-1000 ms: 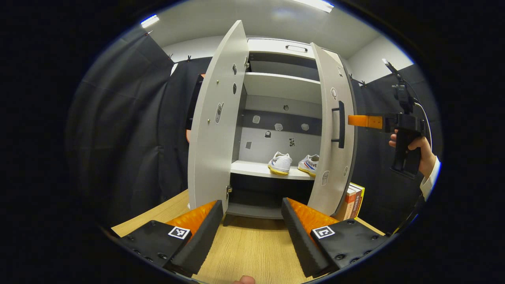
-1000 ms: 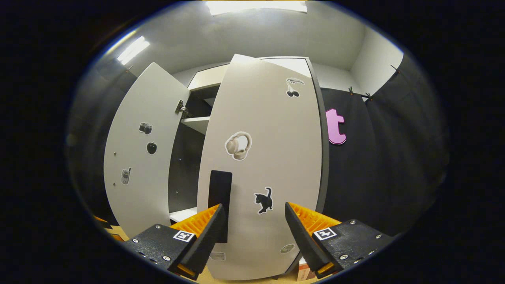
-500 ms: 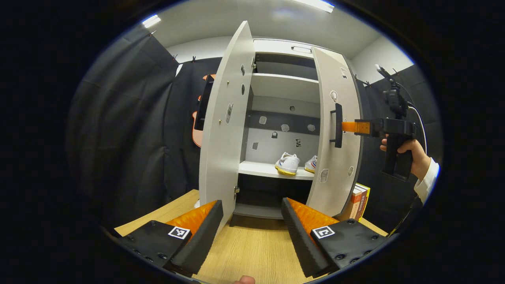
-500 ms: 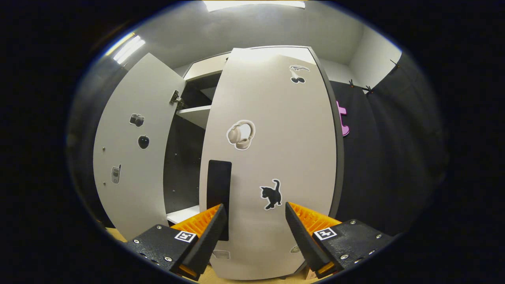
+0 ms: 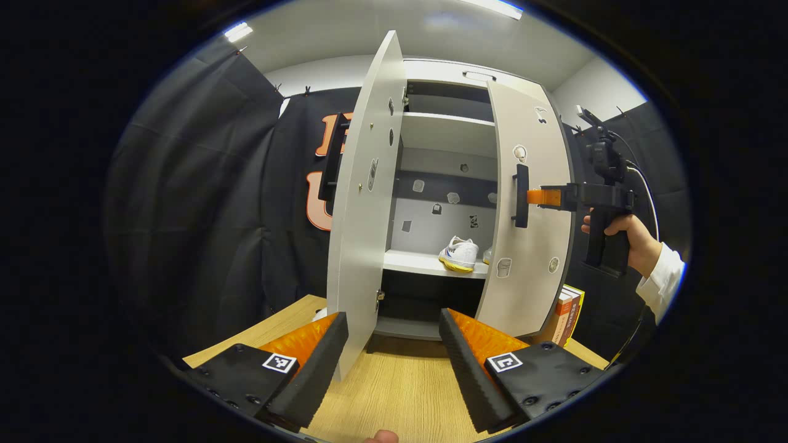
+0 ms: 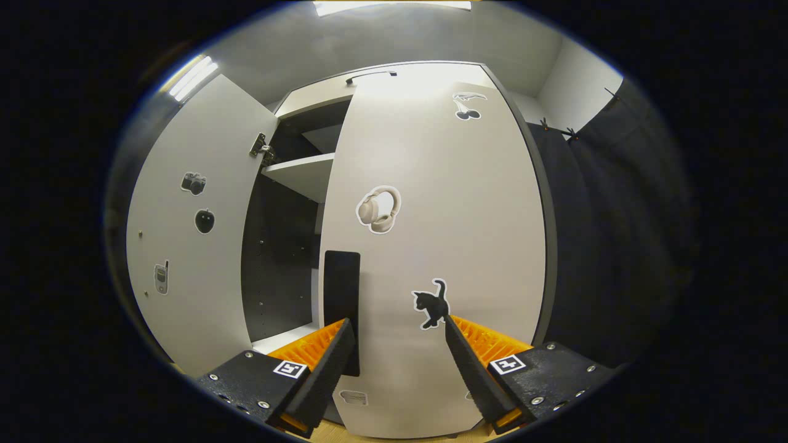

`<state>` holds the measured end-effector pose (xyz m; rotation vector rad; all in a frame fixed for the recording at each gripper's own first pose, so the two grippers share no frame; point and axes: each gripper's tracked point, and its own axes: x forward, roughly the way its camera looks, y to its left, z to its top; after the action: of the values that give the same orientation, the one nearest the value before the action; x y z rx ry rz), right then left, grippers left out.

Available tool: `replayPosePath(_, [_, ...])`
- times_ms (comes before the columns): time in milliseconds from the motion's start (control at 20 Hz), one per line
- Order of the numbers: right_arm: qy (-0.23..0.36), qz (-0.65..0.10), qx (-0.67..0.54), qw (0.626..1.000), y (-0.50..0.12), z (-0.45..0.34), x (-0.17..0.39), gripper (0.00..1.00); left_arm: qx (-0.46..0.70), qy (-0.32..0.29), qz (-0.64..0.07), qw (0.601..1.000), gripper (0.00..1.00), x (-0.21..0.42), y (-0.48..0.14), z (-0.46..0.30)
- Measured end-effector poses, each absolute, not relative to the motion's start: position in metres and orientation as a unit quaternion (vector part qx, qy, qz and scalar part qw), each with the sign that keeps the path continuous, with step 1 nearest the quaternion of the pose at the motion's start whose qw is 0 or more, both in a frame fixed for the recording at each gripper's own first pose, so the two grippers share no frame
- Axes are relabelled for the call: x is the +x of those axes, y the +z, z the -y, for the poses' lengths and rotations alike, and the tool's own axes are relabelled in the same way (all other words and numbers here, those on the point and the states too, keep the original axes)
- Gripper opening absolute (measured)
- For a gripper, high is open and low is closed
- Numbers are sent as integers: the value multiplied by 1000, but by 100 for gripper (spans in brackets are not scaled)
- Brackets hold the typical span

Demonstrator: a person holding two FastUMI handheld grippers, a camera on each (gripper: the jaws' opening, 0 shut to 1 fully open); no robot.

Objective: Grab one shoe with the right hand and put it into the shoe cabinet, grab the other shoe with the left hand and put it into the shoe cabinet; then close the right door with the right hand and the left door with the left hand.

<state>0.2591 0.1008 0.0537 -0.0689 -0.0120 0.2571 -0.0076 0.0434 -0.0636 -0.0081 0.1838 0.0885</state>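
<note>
Pressing right door, right gripper fingers spread.

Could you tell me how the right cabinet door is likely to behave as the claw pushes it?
The flat pale-grey right cabinet door looks like rigid board, so it probably swings without flexing. Hinged at its right edge, it should pivot easily. The open right claw could slide on its smooth face.

Both doors ajar — shoe on shelf; right gripper against right door's handle.
</note>
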Motion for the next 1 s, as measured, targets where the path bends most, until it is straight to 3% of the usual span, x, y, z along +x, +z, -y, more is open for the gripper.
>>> replayPosePath(200, [121, 3, -30, 992, 52, -104, 260, 92, -2, 41, -88, 995, 97, -9, -60, -43])
replayPosePath(250, [121, 2, -29, 992, 52, -103, 260, 87, -3, 39, -87, 995, 97, -9, -60, -42])
replayPosePath(300, [120, 2, -28, 992, 52, -103, 259, 92, -4, 38, -88, 995, 97, -8, -59, -41])
replayPosePath(450, [119, 9, -25, 993, 60, -97, 251, 92, -11, 37, -88, 995, 97, -7, -58, -42])
replayPosePath(1000, [91, 20, -28, 995, 66, -35, 128, 93, -21, 21, -73, 997, 97, 9, -44, -26])
